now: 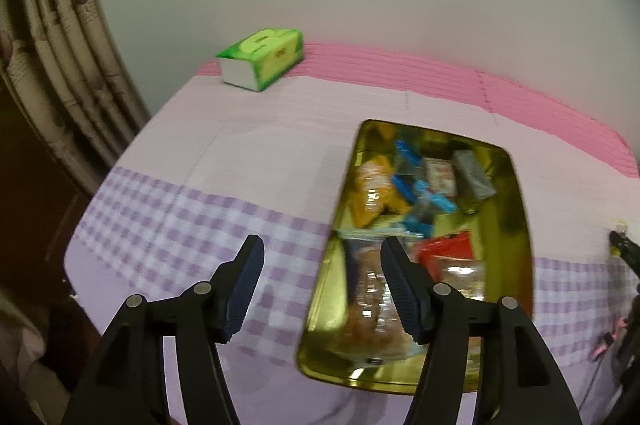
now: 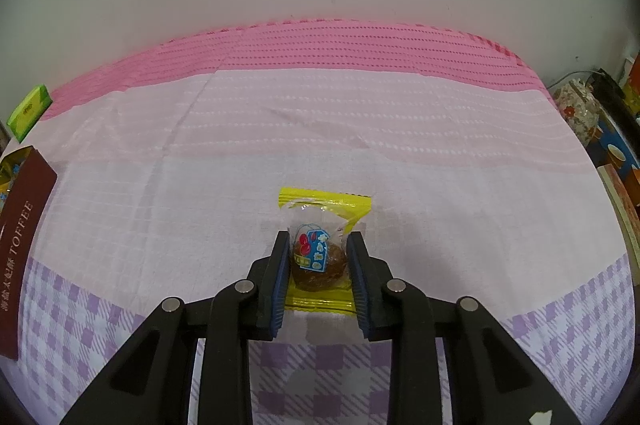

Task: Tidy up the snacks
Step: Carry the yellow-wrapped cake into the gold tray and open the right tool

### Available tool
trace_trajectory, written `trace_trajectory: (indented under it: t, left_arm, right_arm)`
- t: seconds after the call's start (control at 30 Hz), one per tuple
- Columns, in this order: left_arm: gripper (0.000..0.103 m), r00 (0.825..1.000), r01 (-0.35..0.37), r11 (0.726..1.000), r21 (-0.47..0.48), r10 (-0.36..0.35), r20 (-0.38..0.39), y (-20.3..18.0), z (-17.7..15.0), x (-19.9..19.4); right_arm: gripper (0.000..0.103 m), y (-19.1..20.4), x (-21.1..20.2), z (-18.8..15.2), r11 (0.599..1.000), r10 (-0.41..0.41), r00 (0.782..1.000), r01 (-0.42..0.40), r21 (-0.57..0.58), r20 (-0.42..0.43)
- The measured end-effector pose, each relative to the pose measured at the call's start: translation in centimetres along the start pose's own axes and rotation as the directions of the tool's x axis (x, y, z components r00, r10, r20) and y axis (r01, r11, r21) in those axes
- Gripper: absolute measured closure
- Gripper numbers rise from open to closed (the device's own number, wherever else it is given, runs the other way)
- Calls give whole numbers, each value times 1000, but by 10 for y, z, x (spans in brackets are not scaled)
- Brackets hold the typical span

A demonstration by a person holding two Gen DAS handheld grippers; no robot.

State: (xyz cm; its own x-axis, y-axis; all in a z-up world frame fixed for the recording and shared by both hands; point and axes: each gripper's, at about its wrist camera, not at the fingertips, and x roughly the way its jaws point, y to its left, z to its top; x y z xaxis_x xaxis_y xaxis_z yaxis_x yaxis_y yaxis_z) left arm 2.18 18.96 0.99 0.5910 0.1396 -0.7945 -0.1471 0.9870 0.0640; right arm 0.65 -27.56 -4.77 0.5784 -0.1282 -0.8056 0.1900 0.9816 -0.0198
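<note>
A gold tin lies on the tablecloth and holds several snack packets: an orange one, blue ones, a grey one, a red one and a clear pack of brown pieces. My left gripper hangs open over the tin's near left edge with nothing between its fingers. In the right wrist view, my right gripper is shut on a small yellow-edged clear packet with a brown sweet inside, which rests on the cloth. The tin's dark red TOFFEE side shows at the far left.
A green tissue pack sits at the table's back left corner by the wall. A curtain hangs left of the table. Off the right edge stand a floral jar and boxes. The pink and purple checked cloth covers the table.
</note>
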Motion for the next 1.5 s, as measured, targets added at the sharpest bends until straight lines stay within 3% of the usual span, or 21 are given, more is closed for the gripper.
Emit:
trace_trajectory:
  t: [0.33,0.57,0.77,1.0,1.23,1.5]
  left_arm:
    - [36,999,-51,998,27,51,-3,6,-6,7]
    - [30,999,-37,999,-4,37,-7,13,-4,4]
    - [28,999,-33,999,-41,33,-15,23,-2,4]
    - [25,999,-26,994,-102,23,-25,38,0,5]
    - [25,999,-33,988,-151,29,-32,48,1,6]
    - [25,999,-37,987,-158,31,-38,49,1,6]
  right_arm:
    - [79,18,-11,8,1000,-22,1000,22,-7,10]
    - [79,76,-39,30,991,98,994,-93,-98,43]
    - [79,145,-58,43,952,238,971,-227,-206,34]
    - [79,213,-72,43,894,339,941,-323,-309,-3]
    - [79,265,-68,35,850,369,928,-361,-384,-56]
    - [79,296,-51,25,833,362,927,-370,-411,-103]
